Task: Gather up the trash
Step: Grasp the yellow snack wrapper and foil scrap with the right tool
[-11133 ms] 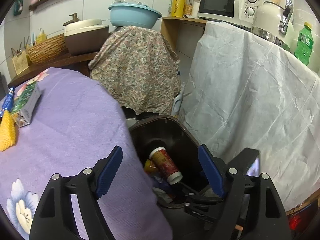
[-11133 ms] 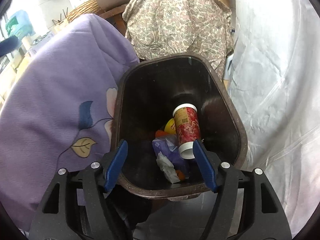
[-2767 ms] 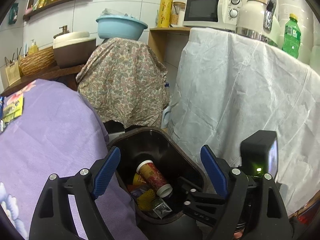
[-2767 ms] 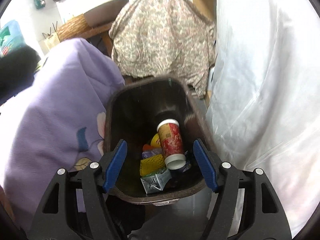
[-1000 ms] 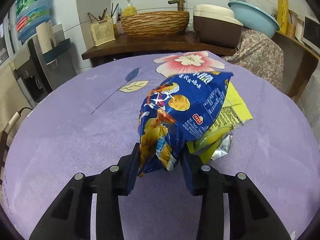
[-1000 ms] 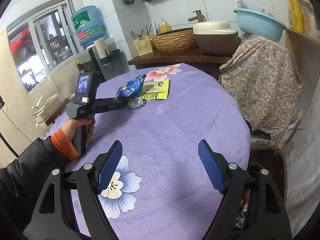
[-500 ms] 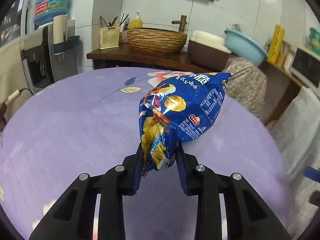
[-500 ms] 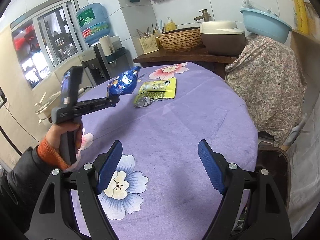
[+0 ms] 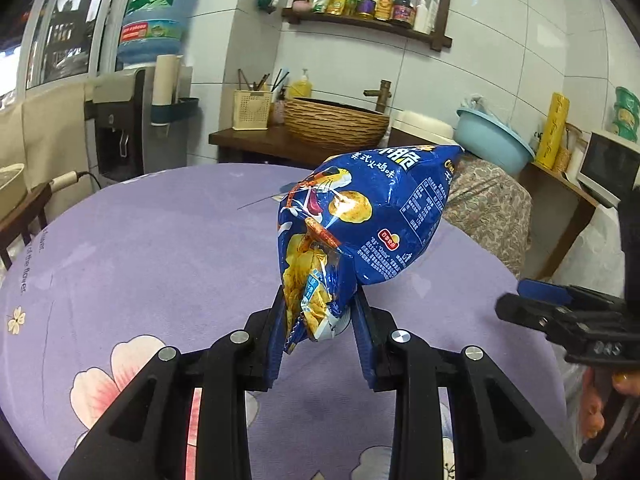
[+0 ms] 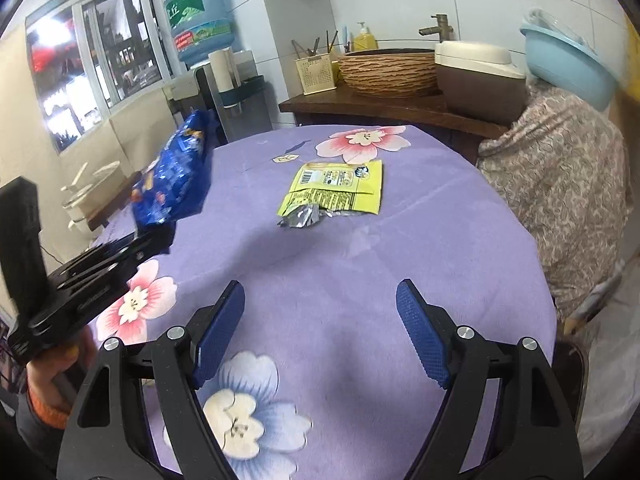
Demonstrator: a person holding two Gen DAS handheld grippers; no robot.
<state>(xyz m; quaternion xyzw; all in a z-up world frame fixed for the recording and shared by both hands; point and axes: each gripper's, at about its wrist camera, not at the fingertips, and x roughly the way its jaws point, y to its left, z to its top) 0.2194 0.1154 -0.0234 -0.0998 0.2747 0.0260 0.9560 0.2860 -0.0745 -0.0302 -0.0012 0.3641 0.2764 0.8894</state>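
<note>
On purple tablecloth (image 10: 360, 280), yellow wrapper (image 10: 336, 192) beside pink flower.

purple floral tablecloth (image 10: 360, 272) | water jug (image 9: 158, 20) | woven basket (image 9: 336, 120) | blue basin (image 9: 494, 142)

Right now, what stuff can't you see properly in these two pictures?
- Trash bin: right wrist view, only a dark rim shows at the right edge; its inside is cut off.
- Blue chip bag: right wrist view, blurred; its print is unreadable there.
- Yellow wrapper: absent from the left wrist view, where the bag fills the middle; its text is too small.
- Shelf bottles: labels too small.
</note>
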